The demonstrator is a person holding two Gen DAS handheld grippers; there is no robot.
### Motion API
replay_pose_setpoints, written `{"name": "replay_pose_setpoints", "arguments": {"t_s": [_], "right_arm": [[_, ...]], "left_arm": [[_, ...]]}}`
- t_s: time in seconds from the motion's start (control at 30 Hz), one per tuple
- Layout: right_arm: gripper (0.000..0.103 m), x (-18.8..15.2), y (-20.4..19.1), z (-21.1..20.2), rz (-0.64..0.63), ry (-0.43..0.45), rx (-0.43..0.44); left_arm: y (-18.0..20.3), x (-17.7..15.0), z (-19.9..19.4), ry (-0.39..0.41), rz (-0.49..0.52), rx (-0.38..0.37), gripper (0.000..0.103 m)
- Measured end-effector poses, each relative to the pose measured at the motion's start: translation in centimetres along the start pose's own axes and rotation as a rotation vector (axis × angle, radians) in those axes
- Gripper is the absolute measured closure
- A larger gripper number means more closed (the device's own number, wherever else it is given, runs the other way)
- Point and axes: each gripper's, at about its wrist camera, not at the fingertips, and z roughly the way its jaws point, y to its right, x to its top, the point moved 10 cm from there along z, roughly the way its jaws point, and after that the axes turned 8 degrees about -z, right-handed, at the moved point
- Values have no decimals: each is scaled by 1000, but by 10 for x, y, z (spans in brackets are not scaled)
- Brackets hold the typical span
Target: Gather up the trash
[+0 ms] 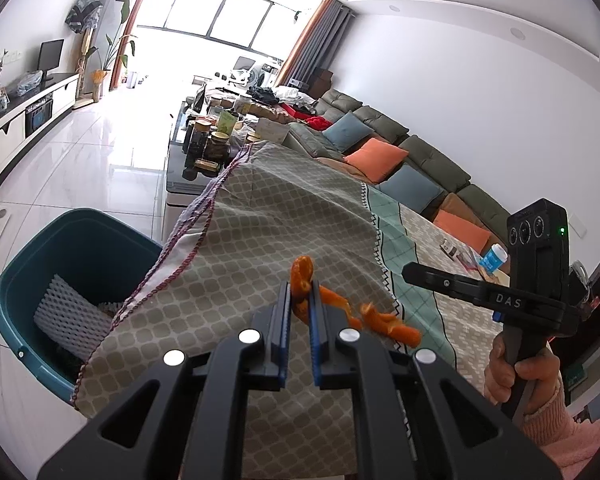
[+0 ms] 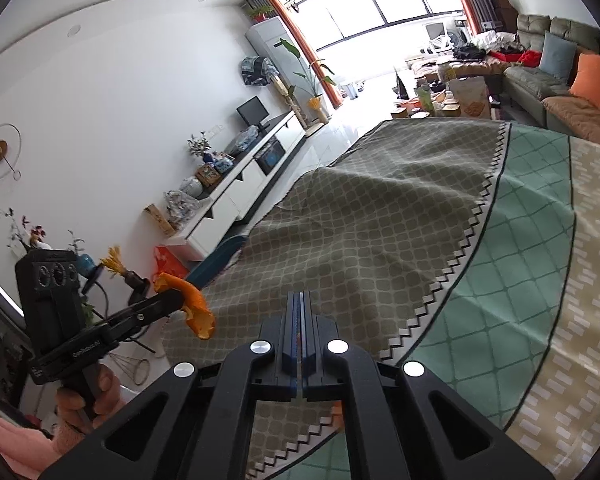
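My left gripper (image 1: pixel 300 292) is shut on a curled strip of orange peel (image 1: pixel 301 280), held above the patterned tablecloth (image 1: pixel 284 224). More of the peel (image 1: pixel 392 326) trails to the right of the fingers. The same peel (image 2: pixel 196 308) shows in the right wrist view at the tip of the left gripper (image 2: pixel 168 300). A teal bin (image 1: pixel 76 248) stands on the floor to the left of the table, with white foam netting (image 1: pixel 68 312) inside. My right gripper (image 2: pixel 301 300) is shut, with a thin sliver of orange between the pads. It also shows at the right of the left wrist view, fingertips (image 1: pixel 410 272) above the cloth.
The tablecloth (image 2: pixel 380 208) has a green band (image 2: pixel 520 220) and a beige band. A blue-labelled bottle (image 1: pixel 494 258) and papers lie at the table's far right. A cluttered coffee table with jars (image 1: pixel 212 136) stands beyond. A sofa with cushions (image 1: pixel 380 156) runs along the right wall.
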Motion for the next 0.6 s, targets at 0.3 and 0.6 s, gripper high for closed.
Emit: {"name": "replay_pose_setpoints", "arguments": {"t_s": [0.3,0.6], "right_arm": [[75,-33,10,18,-25,-135,-20],[78,-46,17,16,-26,-162,-40]], "left_arm": [[-2,-1,3,-10,-11,0,94],[-2,-1,7,-14,-19,0,93]]}}
